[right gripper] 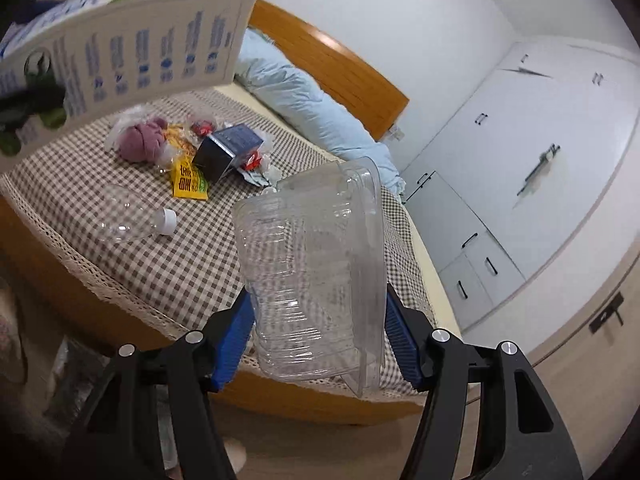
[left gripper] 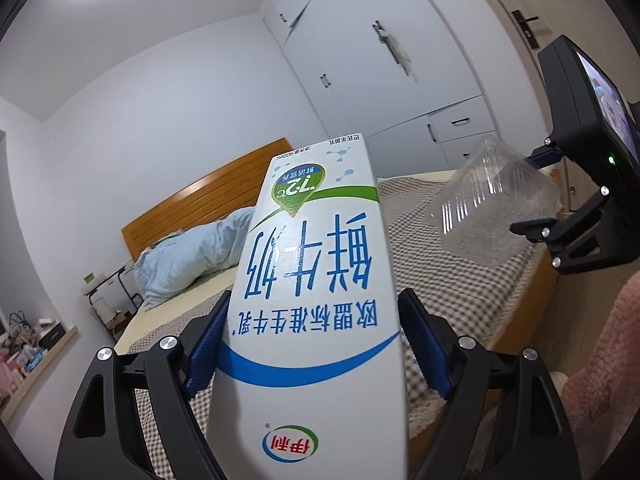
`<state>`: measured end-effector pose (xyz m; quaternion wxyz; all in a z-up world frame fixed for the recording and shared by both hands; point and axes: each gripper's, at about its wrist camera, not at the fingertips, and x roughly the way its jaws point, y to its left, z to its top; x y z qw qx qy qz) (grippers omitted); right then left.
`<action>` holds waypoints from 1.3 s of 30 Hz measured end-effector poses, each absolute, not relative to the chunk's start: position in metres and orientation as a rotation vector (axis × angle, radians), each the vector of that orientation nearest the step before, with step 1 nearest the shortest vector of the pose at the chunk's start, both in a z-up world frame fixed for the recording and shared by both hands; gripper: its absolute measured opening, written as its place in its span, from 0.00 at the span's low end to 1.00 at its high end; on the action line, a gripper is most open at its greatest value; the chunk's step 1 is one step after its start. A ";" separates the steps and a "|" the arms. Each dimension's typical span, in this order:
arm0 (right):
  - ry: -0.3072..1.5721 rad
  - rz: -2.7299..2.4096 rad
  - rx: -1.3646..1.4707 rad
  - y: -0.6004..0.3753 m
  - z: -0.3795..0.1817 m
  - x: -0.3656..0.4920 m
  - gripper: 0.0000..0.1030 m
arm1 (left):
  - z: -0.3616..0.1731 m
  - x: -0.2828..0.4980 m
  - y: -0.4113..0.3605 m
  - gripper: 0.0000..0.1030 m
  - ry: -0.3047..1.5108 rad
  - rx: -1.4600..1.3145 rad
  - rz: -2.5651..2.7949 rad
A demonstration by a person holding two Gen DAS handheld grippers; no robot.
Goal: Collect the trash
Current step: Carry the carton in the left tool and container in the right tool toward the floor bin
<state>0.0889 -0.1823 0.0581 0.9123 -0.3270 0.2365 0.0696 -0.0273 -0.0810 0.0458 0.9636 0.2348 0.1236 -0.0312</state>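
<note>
- Left wrist view: I see my left gripper (left gripper: 312,344) clamped on a white milk carton (left gripper: 316,280) that fills the centre of the frame, its blue print upside down, both blue pads (left gripper: 206,344) pressed to its sides.
- At the right edge, the right gripper (left gripper: 532,228) carries a clear plastic container (left gripper: 492,208) above the checked bedspread (left gripper: 460,280).
- Right wrist view: my right gripper (right gripper: 320,336) is clamped on the clear plastic container, lower centre.
- The milk carton crosses the upper left.
- On the bedspread, left of centre, lie a clear bottle (right gripper: 132,220), a yellow wrapper (right gripper: 188,182), a dark box (right gripper: 226,150) and a purple bundle (right gripper: 142,142).
</note>
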 end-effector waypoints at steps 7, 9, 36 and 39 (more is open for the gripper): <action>0.483 0.144 -0.605 -0.205 0.054 0.060 0.59 | 0.044 -0.050 -0.093 0.76 0.236 0.490 -0.097; 0.482 0.142 -0.586 -0.210 0.052 0.052 0.59 | 0.043 -0.056 -0.095 0.76 0.236 0.482 -0.110; 0.693 0.216 -0.416 -0.243 -0.032 0.016 0.59 | -0.032 -0.074 -0.121 0.76 0.380 0.498 -0.243; 0.717 0.215 -0.403 -0.246 -0.039 0.016 0.59 | -0.040 -0.075 -0.123 0.76 0.390 0.498 -0.258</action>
